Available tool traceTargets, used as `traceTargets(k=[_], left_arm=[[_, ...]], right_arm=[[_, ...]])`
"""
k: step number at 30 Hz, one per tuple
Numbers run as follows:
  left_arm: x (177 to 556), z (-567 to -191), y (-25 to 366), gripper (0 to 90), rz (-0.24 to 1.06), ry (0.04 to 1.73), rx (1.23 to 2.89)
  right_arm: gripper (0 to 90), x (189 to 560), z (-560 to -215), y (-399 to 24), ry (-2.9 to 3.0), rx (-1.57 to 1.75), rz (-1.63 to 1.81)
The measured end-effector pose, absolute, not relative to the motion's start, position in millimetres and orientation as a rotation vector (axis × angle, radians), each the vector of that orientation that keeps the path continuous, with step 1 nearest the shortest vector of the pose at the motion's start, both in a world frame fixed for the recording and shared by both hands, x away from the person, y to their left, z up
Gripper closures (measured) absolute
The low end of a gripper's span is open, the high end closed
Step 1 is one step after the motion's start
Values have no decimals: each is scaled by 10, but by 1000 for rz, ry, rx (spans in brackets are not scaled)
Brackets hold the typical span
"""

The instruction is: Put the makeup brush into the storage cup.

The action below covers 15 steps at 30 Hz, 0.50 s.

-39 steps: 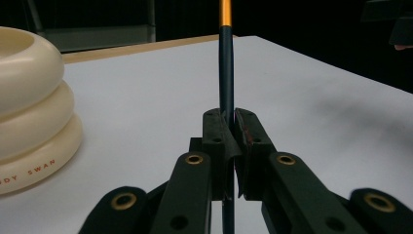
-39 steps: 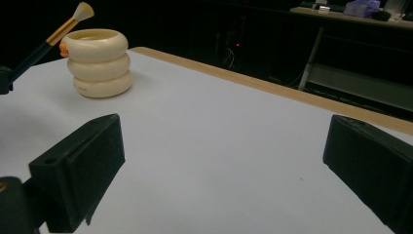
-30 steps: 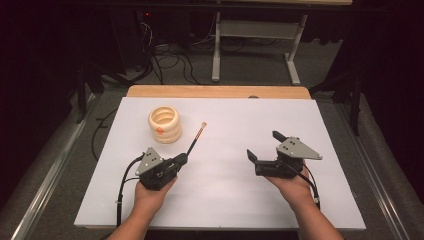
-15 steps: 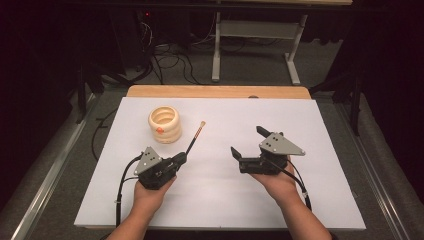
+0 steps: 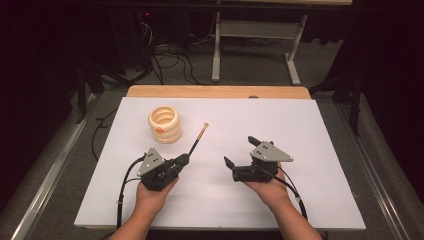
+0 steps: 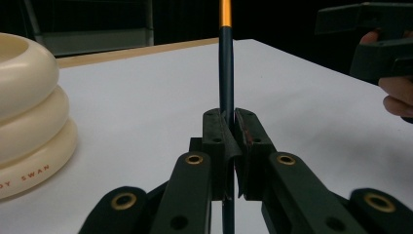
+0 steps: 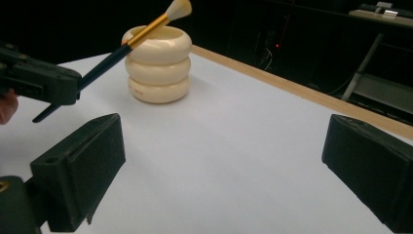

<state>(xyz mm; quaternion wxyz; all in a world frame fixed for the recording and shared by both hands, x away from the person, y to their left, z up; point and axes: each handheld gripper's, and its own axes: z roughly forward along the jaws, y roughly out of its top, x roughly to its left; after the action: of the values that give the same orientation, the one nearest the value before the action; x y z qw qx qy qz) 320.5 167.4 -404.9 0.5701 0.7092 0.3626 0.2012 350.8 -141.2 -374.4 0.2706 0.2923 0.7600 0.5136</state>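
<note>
Left gripper [image 5: 183,160] clamps slim dark brush [image 5: 196,141] mid-handle: gold ferrule, pale bristles pointing 1 o'clock. Cream glossy pot [image 5: 165,124], three stacked rounded rings, sits at 11 o'clock from it; red lettering, partly cut off, reads "SWAN". Right gripper [image 5: 241,151] jaws wide apart, empty, over matte white table [image 5: 310,130].

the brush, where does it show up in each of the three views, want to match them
High view: the brush sits left of centre, slanting up and right from the left gripper.
Left gripper view: its dark handle rises straight up the middle from between the shut jaws.
Right gripper view: upper left, its bristles in front of the cream ringed pot.
Shared landmark: the cream ringed pot, standing left of the brush.
</note>
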Motion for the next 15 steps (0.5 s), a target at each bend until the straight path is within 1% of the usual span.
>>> traceTargets(k=[6, 15], left_arm=[[3182, -4035, 1662, 848, 476, 846, 1660], [3189, -4030, 1600, 848, 469, 837, 1649]], right_arm=[[38, 3488, -3836, -1436, 2067, 793, 1382], [55, 3469, -3856, -1429, 2066, 809, 1452]])
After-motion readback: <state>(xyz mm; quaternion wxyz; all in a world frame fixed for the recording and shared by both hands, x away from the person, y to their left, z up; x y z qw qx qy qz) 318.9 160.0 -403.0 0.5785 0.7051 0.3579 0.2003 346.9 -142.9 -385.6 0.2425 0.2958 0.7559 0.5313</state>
